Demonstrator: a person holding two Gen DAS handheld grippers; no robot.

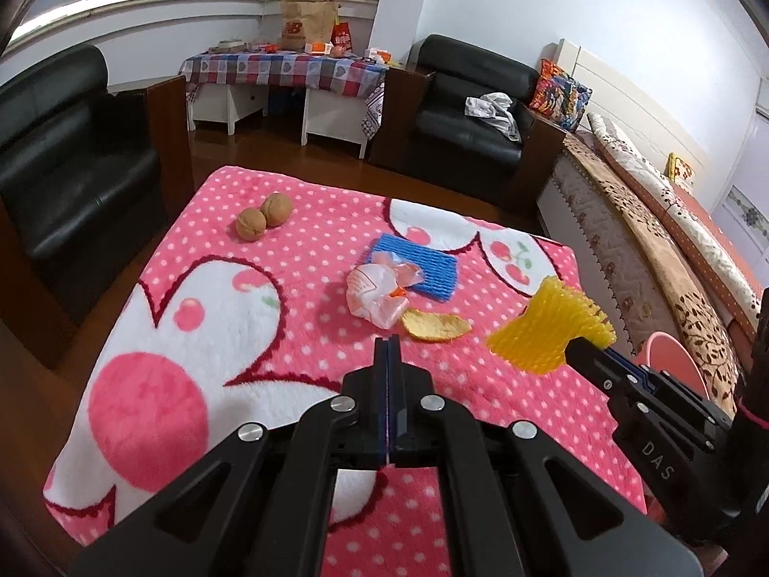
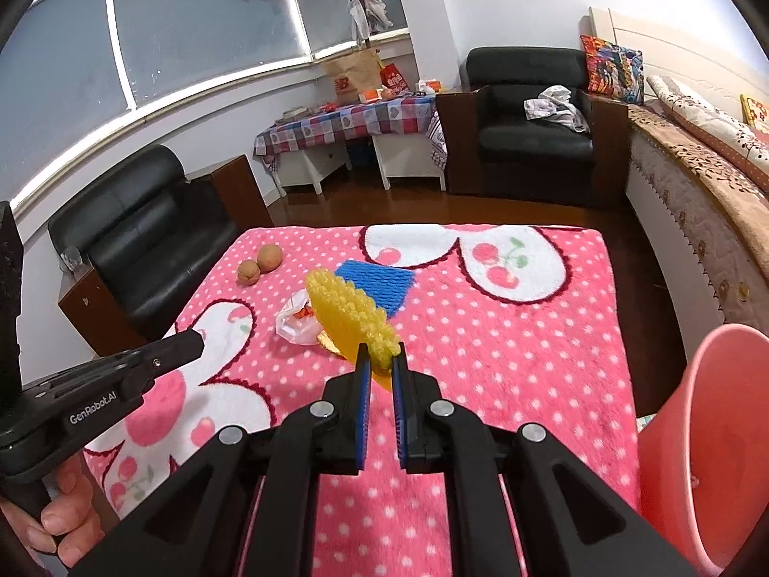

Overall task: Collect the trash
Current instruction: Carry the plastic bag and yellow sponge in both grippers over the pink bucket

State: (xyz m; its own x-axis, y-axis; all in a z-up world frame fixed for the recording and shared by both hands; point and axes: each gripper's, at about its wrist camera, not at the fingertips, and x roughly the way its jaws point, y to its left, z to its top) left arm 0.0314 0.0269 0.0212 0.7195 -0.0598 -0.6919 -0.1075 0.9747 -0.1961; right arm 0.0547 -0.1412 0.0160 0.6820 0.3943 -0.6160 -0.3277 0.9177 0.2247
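Observation:
My right gripper is shut on a yellow foam fruit net, lifted above the pink dotted blanket; the left wrist view shows the same yellow net at the right, clamped by the right gripper. My left gripper is shut with nothing in it, just short of a crumpled plastic wrapper and an orange peel. A blue foam net lies behind the wrapper. Two walnuts rest at the far left of the blanket.
A pink bin stands off the blanket's right edge, close to my right gripper. Black armchairs sit at the left and far side, a checked-cloth table by the window, a bed along the right. A hand holds the left gripper.

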